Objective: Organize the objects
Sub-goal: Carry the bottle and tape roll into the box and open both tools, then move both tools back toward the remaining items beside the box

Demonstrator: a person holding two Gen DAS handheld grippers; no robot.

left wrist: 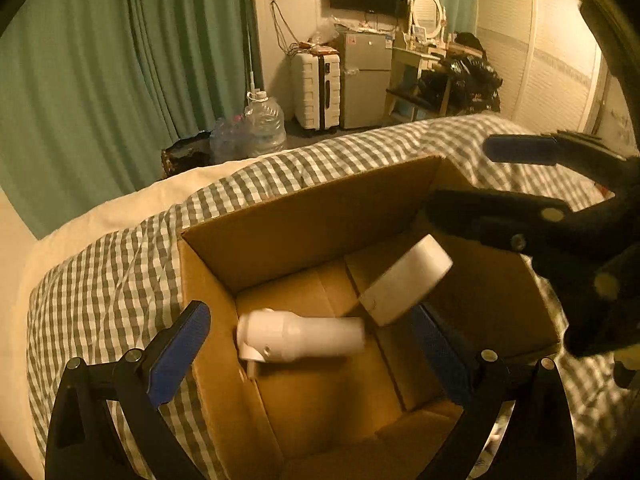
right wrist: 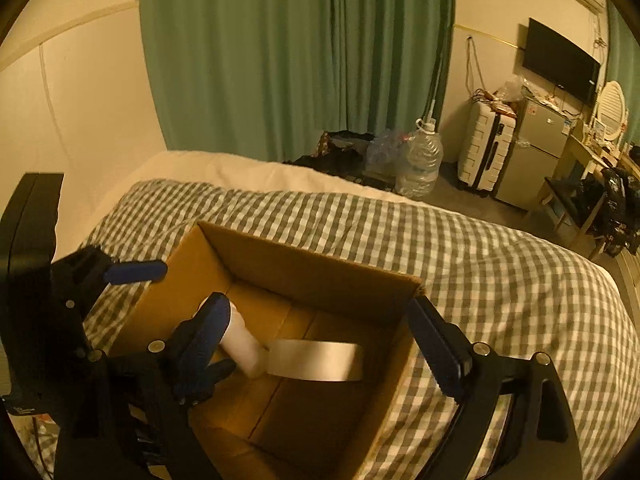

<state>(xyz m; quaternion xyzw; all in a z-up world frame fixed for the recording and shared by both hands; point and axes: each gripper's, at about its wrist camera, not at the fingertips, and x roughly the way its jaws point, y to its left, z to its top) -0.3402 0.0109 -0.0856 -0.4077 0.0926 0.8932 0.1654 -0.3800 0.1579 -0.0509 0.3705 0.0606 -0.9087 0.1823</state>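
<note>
- Dropping things into the open brown cardboard box (left wrist: 304, 224) is, by my judgement, the step in hand; the box sits on the grey-and-white checked bedspread (right wrist: 500, 264) and fills the lower centre of both views.
- Your left gripper (left wrist: 312, 344) hovers over the box with its blue-padded fingers (left wrist: 178, 354) spread wide and holding nothing.
- Your right gripper (right wrist: 320, 344) is likewise open and empty above the box; in the left view it enters from the right edge of the frame.
- The white plastic cylinder with a plug-like end (left wrist: 300, 338) lies on its side on the box floor, lower centre of the left view.
- The white blurred block-shaped object (left wrist: 406, 280) appears just right of the cylinder, tilted; whether it is resting or falling I cannot tell.
- To finish this well, lift both grippers straight up so neither finger catches the box walls.
- Keep the fingers apart as you withdraw.
- Watch the box on the soft bedding; a nudge could tip it.
</note>
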